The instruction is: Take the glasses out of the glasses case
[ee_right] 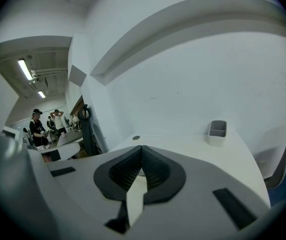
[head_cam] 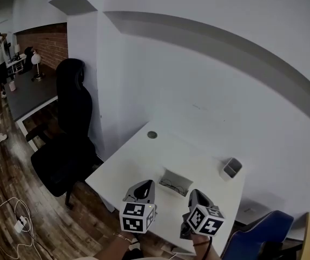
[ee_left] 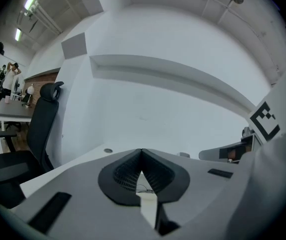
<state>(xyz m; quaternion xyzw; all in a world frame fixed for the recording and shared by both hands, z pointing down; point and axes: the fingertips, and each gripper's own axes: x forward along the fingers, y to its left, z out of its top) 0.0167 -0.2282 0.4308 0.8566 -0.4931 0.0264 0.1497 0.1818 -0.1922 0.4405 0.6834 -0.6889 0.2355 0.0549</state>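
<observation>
On the white table (head_cam: 138,158), the open grey rectangular glasses case (head_cam: 175,181) lies crosswise just ahead, between my left gripper (head_cam: 143,185) and right gripper (head_cam: 196,193), both closed, empty

Grey left gripper (head_cam: 145,184) and right gripper (head_cam: 196,193) carry black-and-white marker cubes (head_cam: 137,216).

Glasses case (head_cam: 183,177): a small pale grey box, rectangular, lying open with its hollow facing up.
Case position: flat on the white table (head_cam: 138,161), in the near half of the top, about midway between left and right, a little back from the near edge.
Glasses (head_cam: 172,187): thin dark frame, lying inside the open case along its near side.
Glasses detail: too small to tell whether the arms are folded.
</observation>
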